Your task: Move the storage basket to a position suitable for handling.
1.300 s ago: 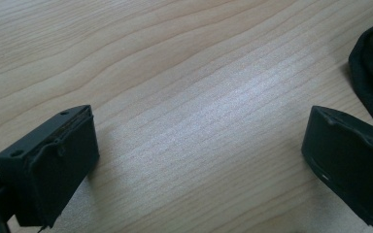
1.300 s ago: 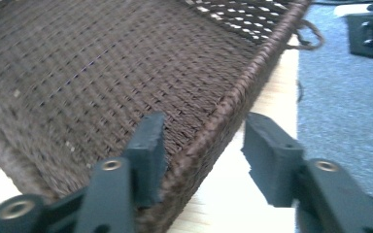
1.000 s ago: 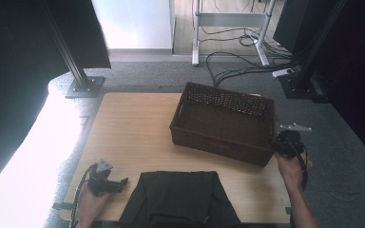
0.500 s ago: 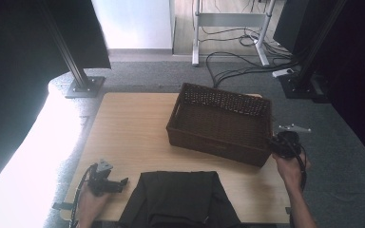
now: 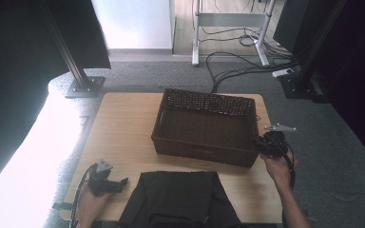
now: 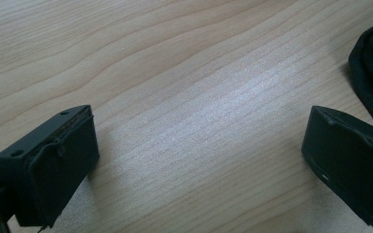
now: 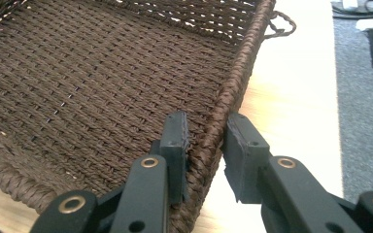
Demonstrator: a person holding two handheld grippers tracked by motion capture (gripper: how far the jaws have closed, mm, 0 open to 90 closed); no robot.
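My right claw (image 7: 205, 150) pinches the side wall of the brown wicker basket (image 5: 204, 126), which sits near the bench's (image 5: 123, 128) far right corner. My left claw (image 5: 110, 183) rests spread at the near left edge beside the black cloth (image 5: 178, 199).

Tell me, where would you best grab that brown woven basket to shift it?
By its thick braided rim: the basket is open-topped, so one jaw goes inside the wall, one outside, coming from above. The right gripper already straddles the right-hand wall that way.
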